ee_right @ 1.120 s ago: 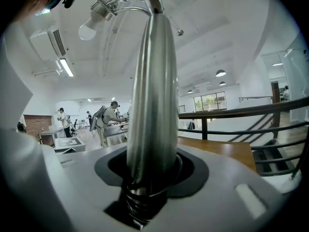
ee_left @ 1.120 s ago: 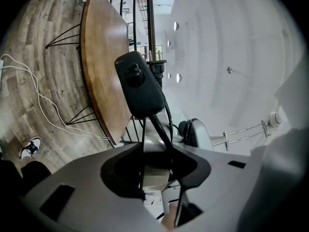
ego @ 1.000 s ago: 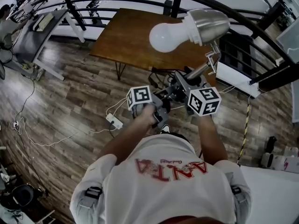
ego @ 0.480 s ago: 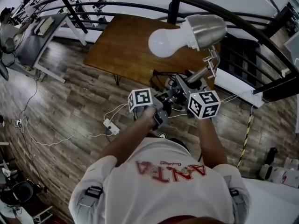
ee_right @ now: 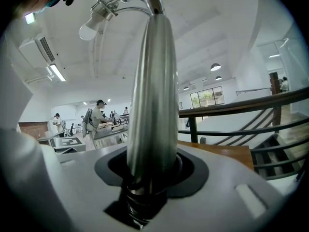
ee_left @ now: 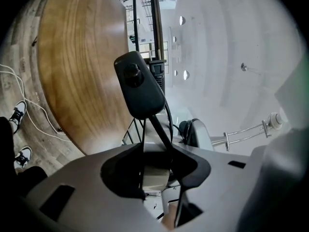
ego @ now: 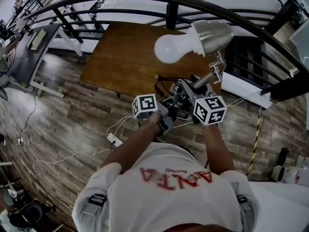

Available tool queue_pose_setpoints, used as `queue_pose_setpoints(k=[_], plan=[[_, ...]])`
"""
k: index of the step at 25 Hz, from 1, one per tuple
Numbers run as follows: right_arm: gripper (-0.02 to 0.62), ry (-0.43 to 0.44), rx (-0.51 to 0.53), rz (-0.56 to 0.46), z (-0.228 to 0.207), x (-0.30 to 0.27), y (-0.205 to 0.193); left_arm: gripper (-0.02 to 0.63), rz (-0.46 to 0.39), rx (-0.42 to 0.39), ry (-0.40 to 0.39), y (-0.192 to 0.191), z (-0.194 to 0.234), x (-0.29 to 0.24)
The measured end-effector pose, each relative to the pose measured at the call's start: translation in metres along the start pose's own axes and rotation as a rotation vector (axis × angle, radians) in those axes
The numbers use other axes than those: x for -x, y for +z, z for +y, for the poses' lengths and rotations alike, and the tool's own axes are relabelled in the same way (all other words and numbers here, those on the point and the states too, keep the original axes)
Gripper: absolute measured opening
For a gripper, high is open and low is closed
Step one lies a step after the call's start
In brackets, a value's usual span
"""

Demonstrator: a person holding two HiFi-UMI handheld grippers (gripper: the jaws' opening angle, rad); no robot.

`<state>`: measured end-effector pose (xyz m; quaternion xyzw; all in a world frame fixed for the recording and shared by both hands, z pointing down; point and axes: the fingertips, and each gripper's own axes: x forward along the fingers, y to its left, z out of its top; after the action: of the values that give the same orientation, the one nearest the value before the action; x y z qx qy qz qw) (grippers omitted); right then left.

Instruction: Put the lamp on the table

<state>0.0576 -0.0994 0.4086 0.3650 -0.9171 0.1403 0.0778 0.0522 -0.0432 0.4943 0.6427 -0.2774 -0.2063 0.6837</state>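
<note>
I carry a lamp with a silver shade (ego: 215, 33) and a white bulb (ego: 170, 48), held up in front of me above the wood floor. My right gripper (ego: 189, 88) is shut on the lamp's silver pole (ee_right: 152, 100), which rises from between the jaws (ee_right: 147, 178) to the bulb (ee_right: 89, 29). My left gripper (ego: 168, 109) is shut on a lower part of the lamp (ee_left: 154, 170). A black switch piece (ee_left: 139, 83) and its cord stick out past those jaws. The brown wooden table (ego: 120, 57) stands ahead, beyond the grippers, its top bare (ee_left: 77, 66).
A black curved railing (ego: 217, 11) runs behind the table, and dark stairs (ego: 246, 52) go down at the right. White cords and a power strip (ego: 113, 139) lie on the floor at my left. A desk (ego: 36, 45) stands far left. People stand far off (ee_right: 96, 117).
The table has grown and slid lower-left in the head view as I move toward it. Both grippers keep the same hold on the lamp.
</note>
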Motion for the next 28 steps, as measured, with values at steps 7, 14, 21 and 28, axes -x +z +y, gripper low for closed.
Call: queue_pose_setpoints(k=[7,14,21,28], plan=[[0.181,-0.066,0.003,-0.025,-0.017,-0.055,0.029,0.153,0.066,-0.011,-0.016,0.065,-0.013,-0.011],[0.181,-0.122,-0.028,-0.034,-0.022,-0.109,0.043,0.153,0.134,-0.017,-0.010,0.123,-0.015,-0.009],[0.179,-0.143,-0.033,-0.021,-0.027,-0.137,0.037,0.153,0.163,0.001,-0.013,0.150,-0.002,-0.010],[0.179,-0.151,-0.049,-0.013,-0.044,-0.150,0.032,0.153,0.175,0.014,0.004,0.161,0.007,-0.024]])
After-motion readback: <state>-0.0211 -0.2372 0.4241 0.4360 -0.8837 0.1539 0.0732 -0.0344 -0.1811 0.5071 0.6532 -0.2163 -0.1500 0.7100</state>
